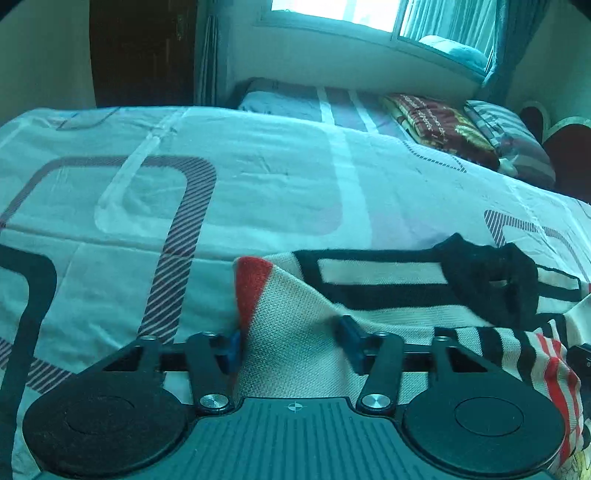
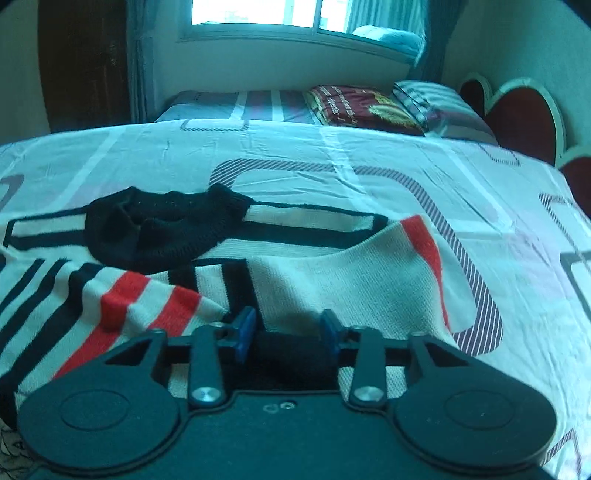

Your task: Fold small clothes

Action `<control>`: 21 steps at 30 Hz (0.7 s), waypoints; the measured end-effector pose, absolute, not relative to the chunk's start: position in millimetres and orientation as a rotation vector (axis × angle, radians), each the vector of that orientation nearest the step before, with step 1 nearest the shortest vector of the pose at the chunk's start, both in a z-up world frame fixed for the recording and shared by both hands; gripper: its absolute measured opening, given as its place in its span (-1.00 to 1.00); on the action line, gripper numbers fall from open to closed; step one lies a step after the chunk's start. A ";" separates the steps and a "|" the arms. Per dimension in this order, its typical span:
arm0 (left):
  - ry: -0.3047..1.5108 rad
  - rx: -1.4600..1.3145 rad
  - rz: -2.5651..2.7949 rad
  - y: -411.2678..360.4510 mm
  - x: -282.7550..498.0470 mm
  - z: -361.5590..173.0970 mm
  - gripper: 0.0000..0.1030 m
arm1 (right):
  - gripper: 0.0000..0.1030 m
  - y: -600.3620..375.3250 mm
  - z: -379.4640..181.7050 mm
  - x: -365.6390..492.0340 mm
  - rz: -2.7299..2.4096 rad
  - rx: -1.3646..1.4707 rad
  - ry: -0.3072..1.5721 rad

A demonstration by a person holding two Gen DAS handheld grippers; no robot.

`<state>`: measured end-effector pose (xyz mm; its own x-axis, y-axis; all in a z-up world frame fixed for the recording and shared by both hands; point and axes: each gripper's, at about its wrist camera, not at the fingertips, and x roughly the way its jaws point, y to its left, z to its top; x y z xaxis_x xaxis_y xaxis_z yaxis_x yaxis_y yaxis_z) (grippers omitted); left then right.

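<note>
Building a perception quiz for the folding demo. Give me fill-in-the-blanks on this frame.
1. The left tongs and right tongs both grip a striped knit ___.
2. It is spread out on a ___.
3. Its collar is ___.
4. Besides black and cream, its stripes are ___.

Missing words: sweater; bed; black; red.

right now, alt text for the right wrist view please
The right gripper holds a bunched fold of a cream knit sweater with black and red stripes, spread on a patterned bedsheet. Its black collar lies upper left; a window glows behind.
</note>
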<state>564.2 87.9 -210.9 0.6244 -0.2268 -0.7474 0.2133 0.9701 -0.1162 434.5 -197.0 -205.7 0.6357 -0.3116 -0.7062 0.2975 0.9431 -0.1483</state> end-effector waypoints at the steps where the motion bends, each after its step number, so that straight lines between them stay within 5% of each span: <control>1: 0.850 -0.010 -0.254 85.5 563.4 -209.6 -0.36 | -0.97 -194.8 -206.0 434.3 -0.350 -0.027 0.808; 3: 0.842 -0.021 -0.267 85.6 563.1 -207.5 -0.60 | -0.98 -192.9 -206.3 432.4 -0.351 -0.046 0.791; 9: 0.839 -0.068 -0.260 101.0 568.6 -209.7 -0.67 | -0.96 -214.1 -202.3 429.2 -0.382 0.018 0.799; 10: 0.836 -0.067 -0.250 101.8 569.7 -211.4 -0.67 | -0.92 -214.9 -200.2 427.5 -0.386 0.035 0.785; 12: 0.835 -0.055 -0.237 103.6 571.8 -217.8 -0.52 | -0.53 -214.4 -193.5 422.5 -0.377 0.075 0.745; 14: 0.833 -0.075 -0.217 110.1 572.5 -220.4 -0.31 | -0.56 -208.9 -189.4 420.0 -0.344 0.080 0.722; 21: 0.758 -0.056 -0.190 115.0 550.9 -194.3 -0.31 | -0.56 -200.4 -202.0 424.7 -0.331 -0.033 0.787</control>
